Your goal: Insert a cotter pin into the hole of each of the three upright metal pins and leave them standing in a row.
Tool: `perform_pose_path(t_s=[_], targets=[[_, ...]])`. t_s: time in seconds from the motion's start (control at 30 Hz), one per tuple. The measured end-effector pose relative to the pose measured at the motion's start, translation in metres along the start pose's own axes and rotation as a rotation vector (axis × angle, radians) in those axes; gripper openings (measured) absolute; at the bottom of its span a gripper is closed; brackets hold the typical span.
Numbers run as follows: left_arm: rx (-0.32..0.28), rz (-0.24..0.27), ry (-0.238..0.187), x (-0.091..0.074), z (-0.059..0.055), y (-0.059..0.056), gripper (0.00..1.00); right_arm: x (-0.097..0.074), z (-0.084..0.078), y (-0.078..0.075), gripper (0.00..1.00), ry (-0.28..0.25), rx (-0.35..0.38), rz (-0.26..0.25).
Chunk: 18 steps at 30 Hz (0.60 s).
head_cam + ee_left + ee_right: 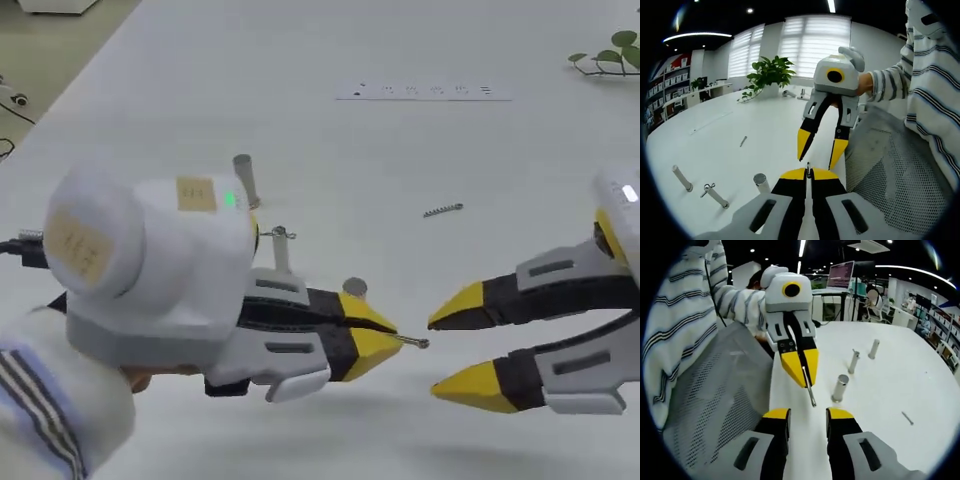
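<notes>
Left tongs (pixel 378 338): closed on the held cotter pin (pixel 414 342). In the head view a short tip pokes past the yellow ends and the rest is buried between the jaws. The right gripper view shows more of the shank, slanting down toward the table (pixel 480 150) without touching it.

Right tongs (pixel 442 352): open, jaws spread and empty. They face the left tongs tip to tip, just apart. The body is cut off by the right edge of the head view.

Three metal pins stand upright on the table in a slanting row.
- Far pin (pixel 243 178): its foot is partly masked by the white housing on the left tongs. The hole is too small to make out.
- Middle pin (pixel 281 255): the fitted cotter pin (pixel 279 234) crosses it near the top. Its lower part is hidden behind the left tongs.
- Near pin (pixel 354 288): in the head view, just the round top peeks over the left tongs. It stands whole in the right gripper view, just beside the held cotter pin. I cannot make out its hole.

Loose cotter pin (pixel 442 210): lies flat on the table, well apart from the row, on the right.

Surroundings: socket strip (pixel 423 92) at the far end of the table. Plant leaves (pixel 610 52) are clipped by the corner. A striped sleeve (pixel 40 400) is at lower left. A mesh chair back (pixel 890 165) is behind the right tongs in the left gripper view.
</notes>
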<state>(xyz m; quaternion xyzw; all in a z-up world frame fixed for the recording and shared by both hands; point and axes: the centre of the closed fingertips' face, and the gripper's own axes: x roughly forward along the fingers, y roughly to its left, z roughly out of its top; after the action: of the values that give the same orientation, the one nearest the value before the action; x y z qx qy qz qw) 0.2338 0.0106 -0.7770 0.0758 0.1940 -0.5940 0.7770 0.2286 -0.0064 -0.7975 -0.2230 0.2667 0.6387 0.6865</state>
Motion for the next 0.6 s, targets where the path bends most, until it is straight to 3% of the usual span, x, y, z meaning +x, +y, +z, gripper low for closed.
perform_pose_path(t_s=[0.23,0.6], targets=[[0.043,-0.025,-0.019,0.000,0.004,-0.002,0.00,0.000,0.000,0.001,0.21,0.010,-0.003,0.000],[0.059,-0.068,-0.021,0.002,0.005,-0.011,0.00,0.001,0.002,0.005,0.10,0.003,0.011,0.023]])
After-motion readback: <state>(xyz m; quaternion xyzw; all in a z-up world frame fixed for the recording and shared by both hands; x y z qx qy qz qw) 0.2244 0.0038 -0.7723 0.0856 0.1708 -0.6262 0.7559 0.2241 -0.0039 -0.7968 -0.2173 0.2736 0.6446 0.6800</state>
